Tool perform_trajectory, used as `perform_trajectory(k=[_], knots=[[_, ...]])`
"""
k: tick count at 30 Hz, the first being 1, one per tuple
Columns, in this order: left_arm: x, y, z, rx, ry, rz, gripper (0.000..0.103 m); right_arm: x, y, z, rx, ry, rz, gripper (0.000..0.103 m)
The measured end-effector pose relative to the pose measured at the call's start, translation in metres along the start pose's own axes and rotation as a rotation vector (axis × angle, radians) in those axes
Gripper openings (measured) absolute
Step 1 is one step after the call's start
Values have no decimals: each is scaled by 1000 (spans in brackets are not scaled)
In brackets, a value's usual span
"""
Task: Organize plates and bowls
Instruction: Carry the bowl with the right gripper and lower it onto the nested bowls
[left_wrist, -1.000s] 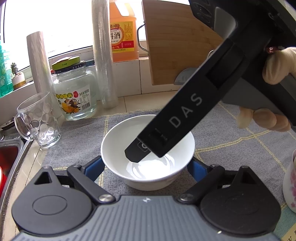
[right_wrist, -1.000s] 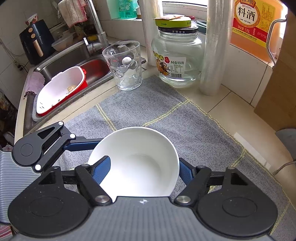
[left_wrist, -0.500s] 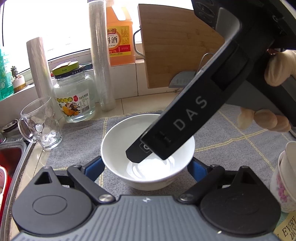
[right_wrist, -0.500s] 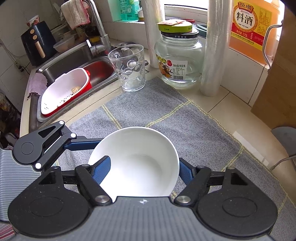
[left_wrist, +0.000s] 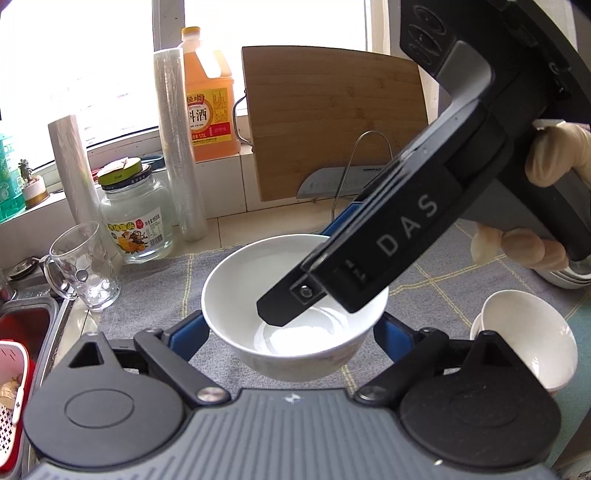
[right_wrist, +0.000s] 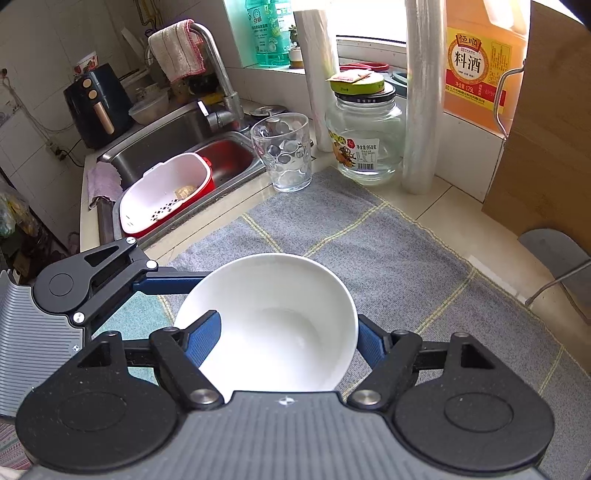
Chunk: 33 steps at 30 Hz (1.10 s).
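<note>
Both grippers, left (left_wrist: 291, 334) and right (right_wrist: 290, 341), clamp the round white ceramic bowl (left_wrist: 295, 306) between their fingers; it's now lifted off the grey mat (right_wrist: 388, 258), probably for stacking.

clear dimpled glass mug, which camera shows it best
The right wrist view: the clear dimpled glass mug stands unobstructed on the counter beside the steel sink, rim to base. The left wrist view shows it at the left edge, with its handle visible.
</note>
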<state>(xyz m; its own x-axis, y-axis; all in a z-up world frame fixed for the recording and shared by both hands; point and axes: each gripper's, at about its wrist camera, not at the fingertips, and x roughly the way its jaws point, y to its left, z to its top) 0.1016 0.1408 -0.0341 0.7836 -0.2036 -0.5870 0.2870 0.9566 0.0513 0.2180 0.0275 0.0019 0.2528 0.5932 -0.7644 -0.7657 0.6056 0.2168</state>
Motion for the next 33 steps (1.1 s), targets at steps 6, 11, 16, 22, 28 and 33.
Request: perform_trajectory(k=[6,11,16,22,28,33], knots=[[-16,-18,0,14,-3,-20,95,-26,9,-15,7,-32,-6,82],[-27,-32,-2,35,-6,-54,95,-43,11,-34,35,-47,-12,82],[-35,-51,-3,67,1,-86,95,-58,10,-55,75,-55,-26,82],[-39,-70,1,88,2,-148,95,-82,7,-77,108,-77,-59,82],[-37,-89,6,128,-5,-209,95,-102,1,-95,149,-90,-104,82],[-34,-103,8,162,-5,-259,95,-117,-3,-114,182,-100,-151,82]])
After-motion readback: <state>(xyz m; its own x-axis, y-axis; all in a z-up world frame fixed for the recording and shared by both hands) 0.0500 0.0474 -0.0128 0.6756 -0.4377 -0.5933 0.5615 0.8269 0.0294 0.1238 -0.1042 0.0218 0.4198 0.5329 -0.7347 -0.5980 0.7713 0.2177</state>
